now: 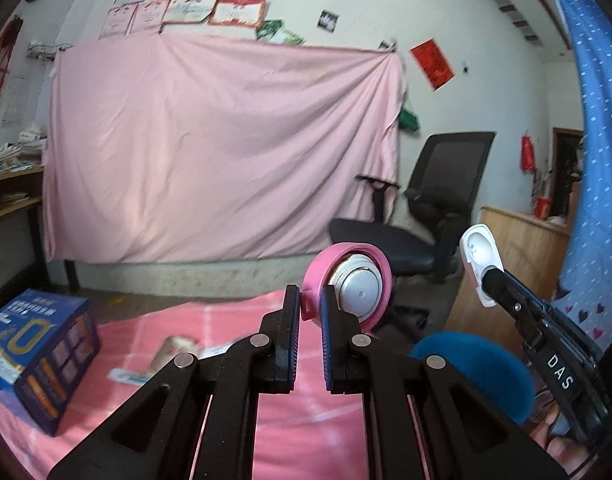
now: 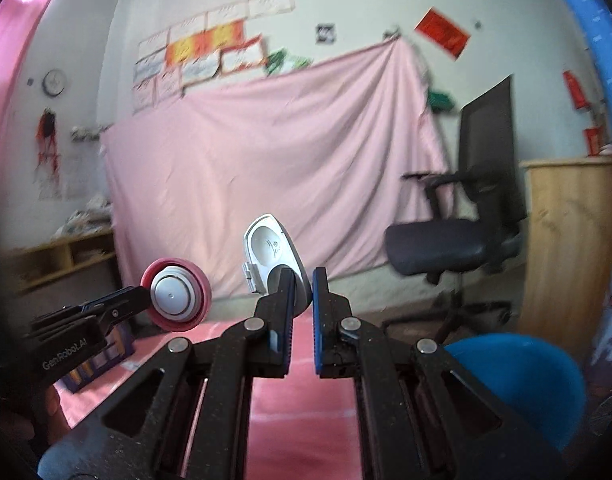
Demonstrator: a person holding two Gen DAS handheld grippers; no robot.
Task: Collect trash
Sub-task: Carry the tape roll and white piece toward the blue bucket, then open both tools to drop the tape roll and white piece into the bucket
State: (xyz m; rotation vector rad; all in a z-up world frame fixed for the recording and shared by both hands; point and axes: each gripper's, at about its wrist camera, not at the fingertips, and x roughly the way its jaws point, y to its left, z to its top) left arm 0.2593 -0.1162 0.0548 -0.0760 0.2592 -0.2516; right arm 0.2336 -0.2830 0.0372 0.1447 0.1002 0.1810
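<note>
Between my left gripper (image 1: 310,312) fingers, nearly closed, sits the pink lid (image 1: 348,286) by its rim: light, stiff, probably slippery. Right gripper (image 2: 303,280) pinches a white flip-top cap (image 2: 271,254) at its edge. Blue bin (image 2: 518,384) waits below, right.

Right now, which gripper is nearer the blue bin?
Right. The right gripper, holding a white lid, is just left of the blue bin; the left gripper is farther left.

A pink lid (image 1: 348,286) with a white inner disc hangs in the air, tilted on edge. A white oval plastic piece (image 2: 271,256) stands upright, also aloft.
</note>
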